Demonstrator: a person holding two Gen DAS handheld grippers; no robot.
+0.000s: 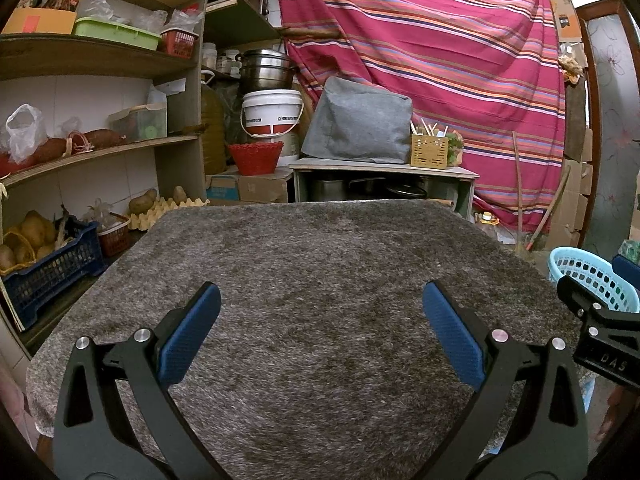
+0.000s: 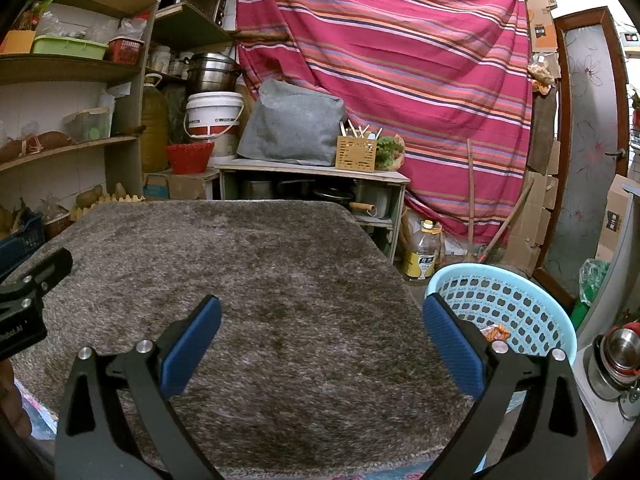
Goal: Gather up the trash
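Note:
A light blue perforated plastic basket [image 2: 532, 304] stands just past the right edge of the shaggy grey-brown rug [image 2: 248, 280], and an orange-printed wrapper [image 2: 496, 334] lies inside it. My right gripper [image 2: 322, 320] is open over the rug's right part, nothing between its blue pads. My left gripper [image 1: 322, 312] is open too, hovering above the rug [image 1: 320, 280] with bare pile between the fingers. The basket [image 1: 592, 280] shows at the right edge of the left wrist view, partly behind the right gripper's black body [image 1: 600, 332]. The left gripper's body [image 2: 28, 300] shows at the left of the right wrist view.
Wooden shelves [image 1: 100, 148] with crates of potatoes stand on the left. A low table [image 1: 384, 170] with a grey cover and a bamboo holder lies behind the rug. A striped red cloth [image 2: 400, 80] hangs at the back. An oil bottle [image 2: 422, 256] and steel bowls [image 2: 618, 356] sit near the basket.

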